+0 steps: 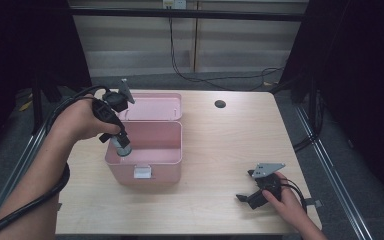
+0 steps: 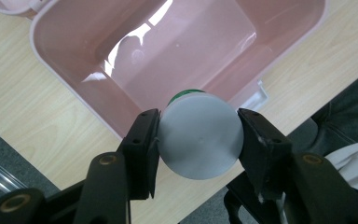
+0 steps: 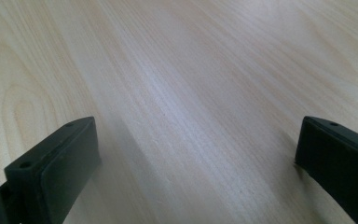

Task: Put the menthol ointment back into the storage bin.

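left gripper view | left gripper (image 2: 198, 135) fingers clamp bottle (image 2: 199, 140) | right gripper (image 3: 196, 158) fingers wide, empty

Pink box (image 1: 150, 150); grey bottle (image 2: 199, 140) w/ green band; light wood table (image 1: 230, 150).

Table (image 1: 215, 150): light wood grain is being shown across a rectangular top, bare over most of its right half.
Hole (image 1: 220, 104): a small dark round opening is being seen in the top near the far edge.
Pink box (image 1: 152, 172): it is being carried directly on the left half of the table, with its lid (image 1: 155, 106) lying open toward the far edge.
Right gripper (image 1: 252, 196): it is being rested on the table near the front right corner, jaws spread wide over bare wood.
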The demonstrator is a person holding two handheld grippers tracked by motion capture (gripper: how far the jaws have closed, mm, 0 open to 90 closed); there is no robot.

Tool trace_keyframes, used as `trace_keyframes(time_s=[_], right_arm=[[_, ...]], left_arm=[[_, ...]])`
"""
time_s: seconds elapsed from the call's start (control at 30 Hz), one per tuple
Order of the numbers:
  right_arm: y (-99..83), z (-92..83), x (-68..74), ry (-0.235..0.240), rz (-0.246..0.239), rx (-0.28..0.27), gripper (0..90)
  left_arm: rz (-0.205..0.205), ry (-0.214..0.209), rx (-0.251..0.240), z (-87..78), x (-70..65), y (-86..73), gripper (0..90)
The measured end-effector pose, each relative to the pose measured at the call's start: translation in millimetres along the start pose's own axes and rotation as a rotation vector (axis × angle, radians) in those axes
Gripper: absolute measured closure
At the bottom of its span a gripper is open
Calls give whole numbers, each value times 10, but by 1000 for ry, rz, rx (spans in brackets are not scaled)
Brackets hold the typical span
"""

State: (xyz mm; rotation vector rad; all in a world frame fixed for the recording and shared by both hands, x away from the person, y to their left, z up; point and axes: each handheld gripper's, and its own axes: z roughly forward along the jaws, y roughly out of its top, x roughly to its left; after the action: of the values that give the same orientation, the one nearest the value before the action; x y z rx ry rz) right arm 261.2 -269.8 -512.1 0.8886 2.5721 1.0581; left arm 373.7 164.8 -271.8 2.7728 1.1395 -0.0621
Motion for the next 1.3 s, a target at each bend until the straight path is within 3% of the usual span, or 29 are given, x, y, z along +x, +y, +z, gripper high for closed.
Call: trace_keyframes(time_s=[0.33, 0.43, 0.67, 1.3], right_arm=[[0, 0, 0, 0, 0, 0, 0], [0, 0, 0, 0, 0, 0, 0], [0, 0, 0, 0, 0, 0, 0], [0, 0, 0, 0, 0, 0, 0]], left_arm=[[-44, 20, 17, 219, 81, 96, 506], [-63, 7, 14, 292, 113, 124, 506], [-79, 14, 17, 410, 157, 188, 506], [-174, 22, 8, 776, 276, 323, 506]])
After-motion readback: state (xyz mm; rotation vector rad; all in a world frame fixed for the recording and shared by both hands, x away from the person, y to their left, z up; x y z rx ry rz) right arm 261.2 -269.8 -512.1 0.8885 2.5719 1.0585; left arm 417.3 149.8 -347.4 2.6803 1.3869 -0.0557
